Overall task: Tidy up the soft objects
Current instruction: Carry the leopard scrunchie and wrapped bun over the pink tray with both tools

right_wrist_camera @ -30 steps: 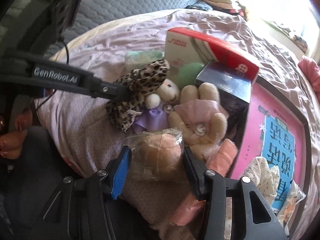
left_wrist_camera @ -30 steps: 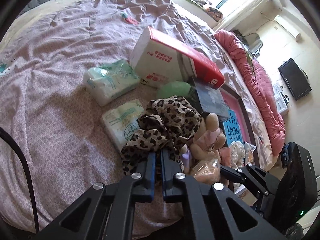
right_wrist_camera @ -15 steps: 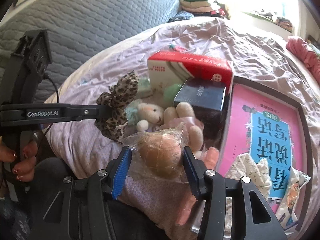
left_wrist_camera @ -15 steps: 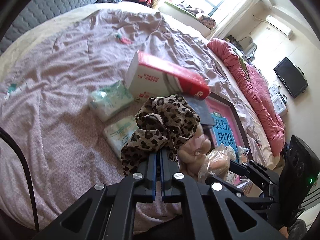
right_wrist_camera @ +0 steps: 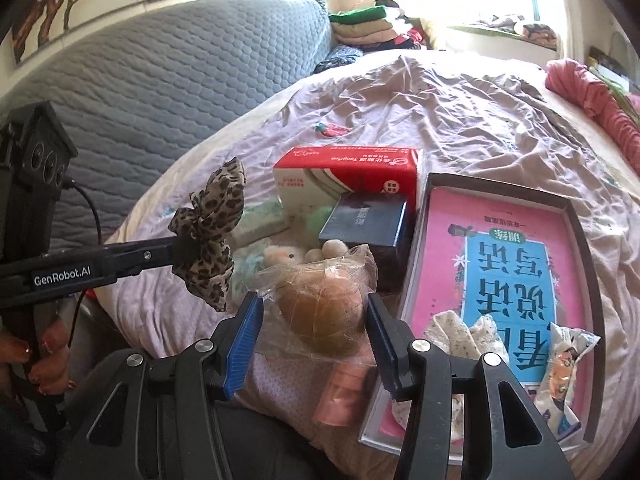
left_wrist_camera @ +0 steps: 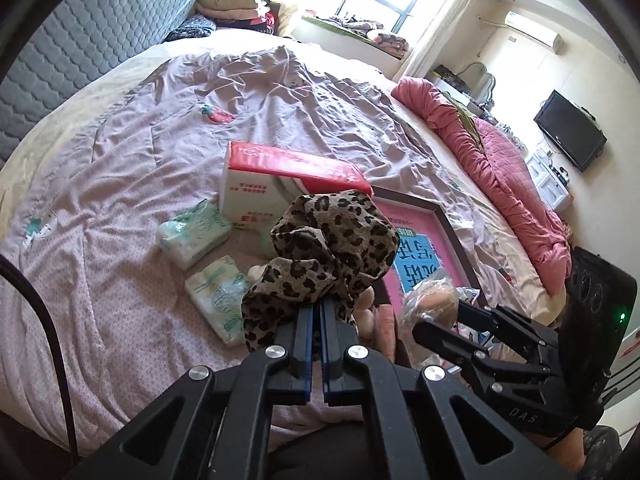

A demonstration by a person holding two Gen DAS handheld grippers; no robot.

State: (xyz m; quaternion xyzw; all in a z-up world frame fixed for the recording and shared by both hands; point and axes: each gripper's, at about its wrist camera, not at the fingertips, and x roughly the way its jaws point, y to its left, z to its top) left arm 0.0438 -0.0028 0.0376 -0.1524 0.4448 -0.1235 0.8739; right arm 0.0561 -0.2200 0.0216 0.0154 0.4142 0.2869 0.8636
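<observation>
- We hold the leopard-print fabric scrunchie [left_wrist_camera: 334, 248] pinched in the left gripper [left_wrist_camera: 318, 320]; its blue-padded jaws are closed almost flat on a fold of the cloth, and the rest of the ruffle hangs free above the bed.
- We hold the round brown bun in a clear crinkled plastic wrapper [right_wrist_camera: 320, 312] in the right gripper [right_wrist_camera: 316, 338]; the jaws stand part-way apart with the pads pressing the wrapper from either side, so the bun is gripped and clear of the sheet.
- Below both loads the pale pink wrinkled bedsheet [left_wrist_camera: 140, 168] carries the remaining clutter: a red-and-white cardboard tissue box [right_wrist_camera: 346, 180], two pale green soft tissue packs [left_wrist_camera: 194, 234], a cream plush toy [right_wrist_camera: 282, 256] and a dark blue box [right_wrist_camera: 366, 222], all close together.
- Just beside them lies the shallow dark-rimmed box with a pink and blue book cover inside [right_wrist_camera: 580, 232]; a floral cloth [right_wrist_camera: 460, 330] and a snack packet [right_wrist_camera: 566, 364] already lie at its near end, so we judge it the likely place for soft things.
- To do this well we keep both loads high enough to pass over the box rim; we squeeze the bun no harder, since it would crush; we watch that the loose scrunchie folds do not snag the tissue box.
- We lower each item onto a bare part of the cover, one at a time, before we let go.
</observation>
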